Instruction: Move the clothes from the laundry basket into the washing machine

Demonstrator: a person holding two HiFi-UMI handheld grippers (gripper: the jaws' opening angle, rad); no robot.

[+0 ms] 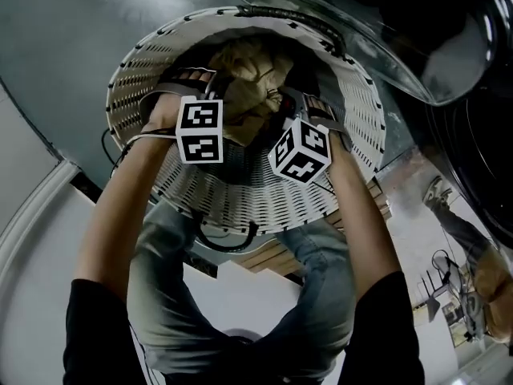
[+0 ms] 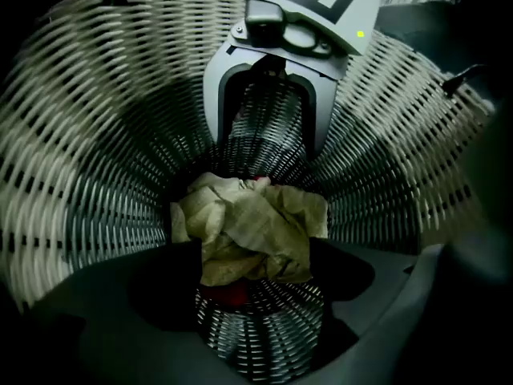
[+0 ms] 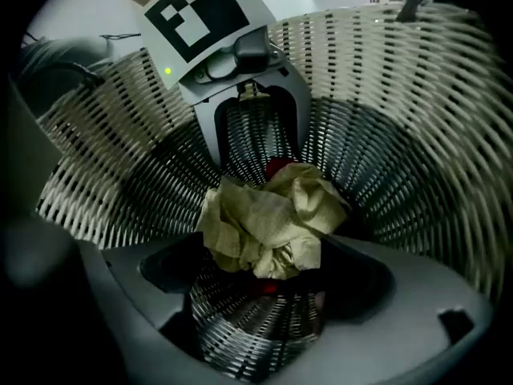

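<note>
Cloth first: the crumpled pale yellow-beige cloth (image 2: 248, 231) lies bunched in a wad at the bottom of the white woven laundry basket (image 2: 88, 135), resting on a red garment (image 2: 227, 293) that shows only at its edges. The wad has no marked long axis; in the left gripper view it is a little broader across my jaw gap than along it, and it points no particular way. The basket opens up towards me, and both my grippers point steeply down into it along its depth. Surroundings: in the head view the round glass door of the washing machine (image 1: 417, 54) stands just beside the basket's upper right rim, with my blue jeans (image 1: 321, 295) below the basket. Obstructions: each gripper faces the other across the wad, and the woven walls close in on all sides. My left gripper (image 2: 252, 295) has its jaws standing apart, the cloth showing in the gap ahead of the tips and not pressed by the pads. My right gripper (image 3: 264, 287) likewise has its jaws spread, with the same wad centred in its gap and nothing clamped. Whether any pad brushes the fabric I cannot tell.
</note>
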